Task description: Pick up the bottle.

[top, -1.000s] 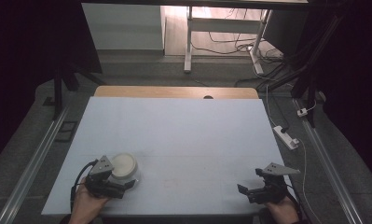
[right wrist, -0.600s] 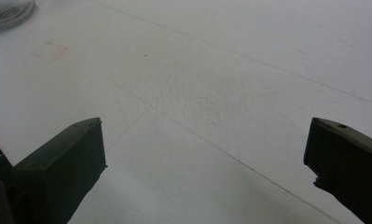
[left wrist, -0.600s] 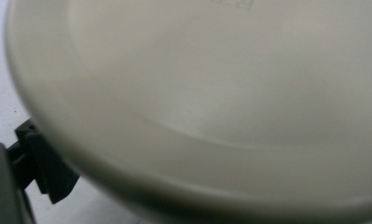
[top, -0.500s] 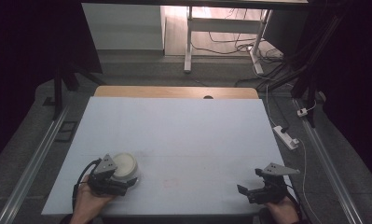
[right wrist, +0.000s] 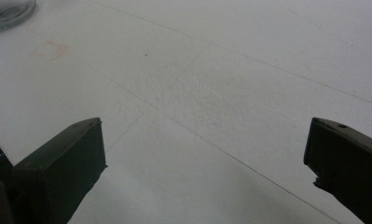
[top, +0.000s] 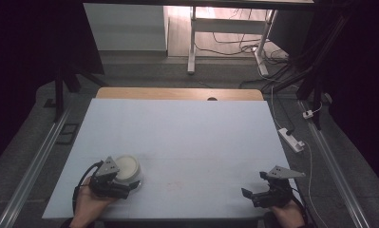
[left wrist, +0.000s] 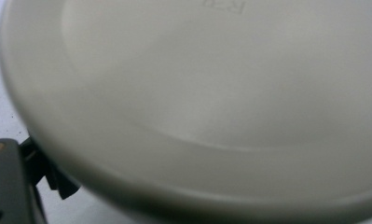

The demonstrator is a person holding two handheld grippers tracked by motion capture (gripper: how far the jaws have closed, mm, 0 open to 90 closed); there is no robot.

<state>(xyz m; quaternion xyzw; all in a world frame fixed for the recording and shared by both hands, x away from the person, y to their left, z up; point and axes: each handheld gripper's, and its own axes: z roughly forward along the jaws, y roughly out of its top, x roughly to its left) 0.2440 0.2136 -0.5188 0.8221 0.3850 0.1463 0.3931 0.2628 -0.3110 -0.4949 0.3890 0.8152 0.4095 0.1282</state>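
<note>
Between left gripper jaws, white lidded jar clamped, right gripper jaws apart

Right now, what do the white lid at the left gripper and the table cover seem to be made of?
The white lid: probably matte moulded plastic, judging by its smooth surface, raised rim and embossed letters. The table cover: a pale sheet with a fine pebbled grain and faint crease lines, perhaps paper or thin plastic; I cannot tell which.

White table cover: matt, fine grainy texture, creased. Bare light wood strip along far table edge, smooth. Round cream plastic lid: smooth, satin sheen, on a clear glossy container. Black jaws of right gripper: matt plastic
</note>
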